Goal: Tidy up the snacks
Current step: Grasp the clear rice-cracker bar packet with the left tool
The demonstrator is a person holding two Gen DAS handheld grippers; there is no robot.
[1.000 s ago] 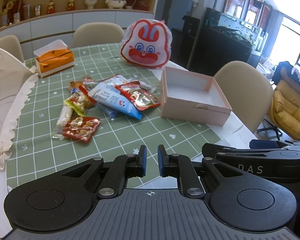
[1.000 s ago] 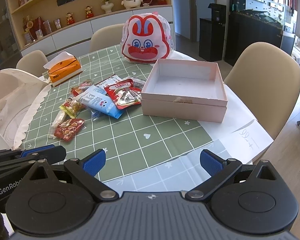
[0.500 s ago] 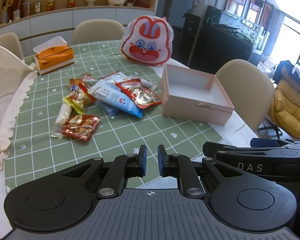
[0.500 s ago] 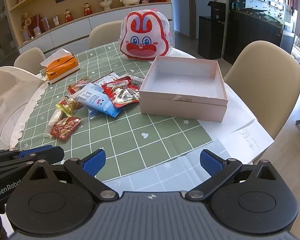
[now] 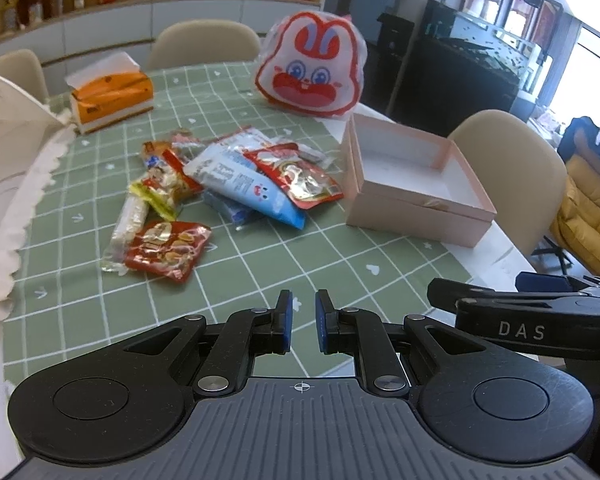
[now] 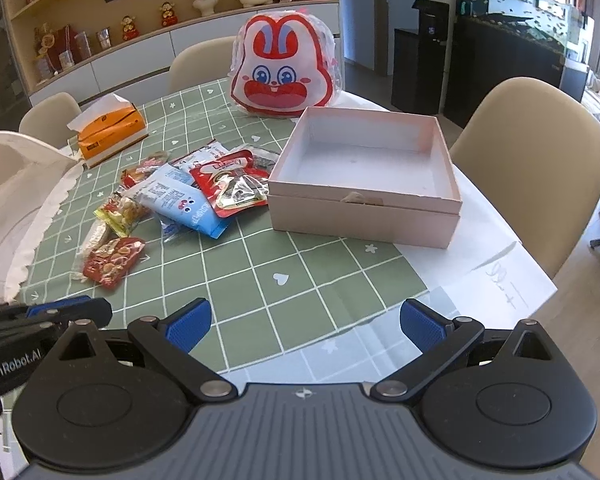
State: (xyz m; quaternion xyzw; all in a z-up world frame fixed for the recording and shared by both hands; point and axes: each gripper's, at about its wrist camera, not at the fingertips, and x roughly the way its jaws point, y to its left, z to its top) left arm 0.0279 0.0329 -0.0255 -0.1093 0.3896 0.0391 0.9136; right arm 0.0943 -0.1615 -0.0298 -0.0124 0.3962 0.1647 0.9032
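Note:
Several snack packets lie in a loose pile (image 5: 220, 188) (image 6: 172, 200) on the green checked tablecloth, among them a blue packet (image 5: 244, 184), a red foil packet (image 5: 296, 176) and, nearest me, a red packet (image 5: 168, 248) (image 6: 112, 262). To their right stands an open, empty pink box (image 5: 412, 208) (image 6: 360, 220). My left gripper (image 5: 302, 308) hovers over the cloth short of the pile, shut with nothing between its pads. My right gripper (image 6: 304, 318) hangs open above the table's near edge in front of the box, holding nothing.
A rabbit-face bag (image 5: 312, 76) (image 6: 284, 76) stands behind the box. An orange tissue box (image 5: 112, 96) sits at the far left, beside a white lace-edged cover (image 5: 4, 160). Beige chairs (image 6: 532, 160) ring the table. A paper sheet (image 6: 500, 276) lies under the box's near corner.
Both grippers have edged forward and slightly down toward the table, so snacks and box look nearer. Neither jaw has changed.

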